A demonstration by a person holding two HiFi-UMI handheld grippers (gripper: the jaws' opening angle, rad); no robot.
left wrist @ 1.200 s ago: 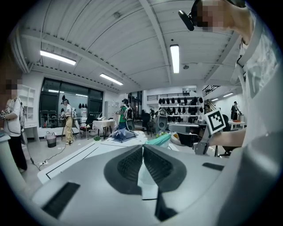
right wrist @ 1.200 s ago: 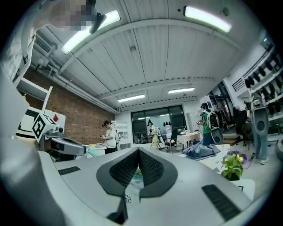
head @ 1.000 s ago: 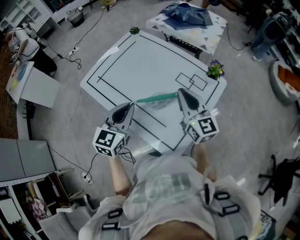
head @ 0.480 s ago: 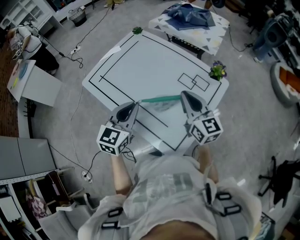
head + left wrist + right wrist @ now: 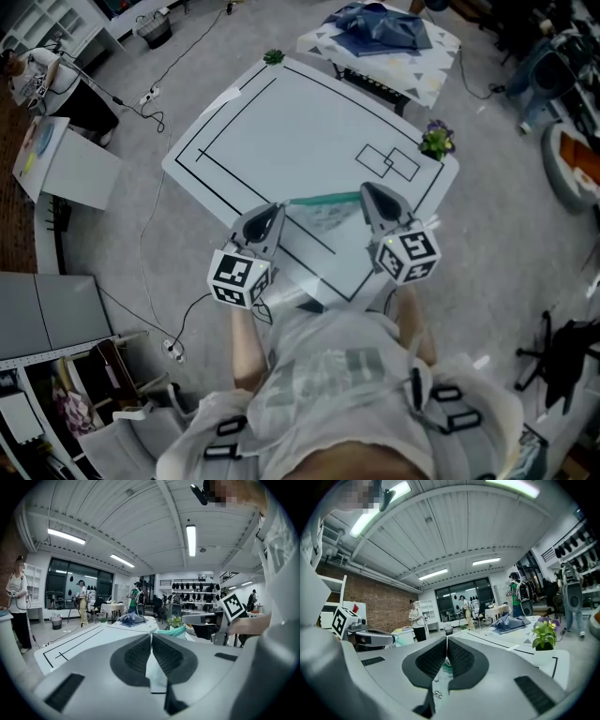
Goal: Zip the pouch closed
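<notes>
A clear pouch [image 5: 322, 214] with a green zip edge [image 5: 323, 199] hangs stretched between my two grippers, above the near corner of the white table [image 5: 281, 122]. My left gripper [image 5: 275, 208] is shut on the pouch's left end; in the left gripper view the pale film [image 5: 157, 674] is pinched between its ribbed pads [image 5: 138, 656]. My right gripper [image 5: 366, 193] is shut on the right end, and printed film [image 5: 439, 682] shows between its pads [image 5: 461, 658]. Where the zip slider sits I cannot see.
The table carries black marked lines, a small potted plant [image 5: 433, 141] at its right corner and a green one [image 5: 273, 58] at the far corner. Beyond stands a second table with blue cloth [image 5: 380, 28]. Cables lie on the floor at the left. People stand in the background.
Both grippers have sunk a little toward the table with the pouch still stretched between them. The left one has drifted slightly right in the head view.
</notes>
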